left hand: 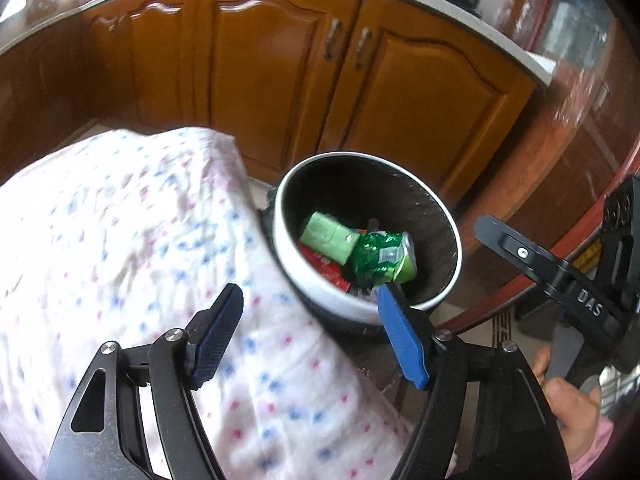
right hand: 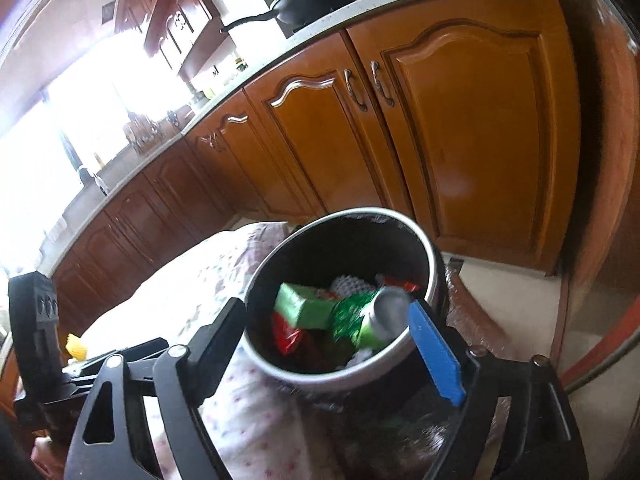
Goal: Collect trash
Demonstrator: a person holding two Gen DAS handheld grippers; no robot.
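While we look down past the wooden cabinets [left hand: 280, 92], the dotted cloth [left hand: 132, 248] lies beside the round bin [left hand: 360, 308]. Inside it rest a green carton [left hand: 330, 236], a crumpled green can [left hand: 384, 256] and a red wrapper [left hand: 324, 266]. Our left gripper [left hand: 310, 330] and right gripper [right hand: 332, 344] both gape wide, holding nothing. Only the right view shows the can's silver end and a white scrap [right hand: 350, 285] behind it.

Green carton [left hand: 329, 236] (white-rimmed bin [left hand: 456, 248])
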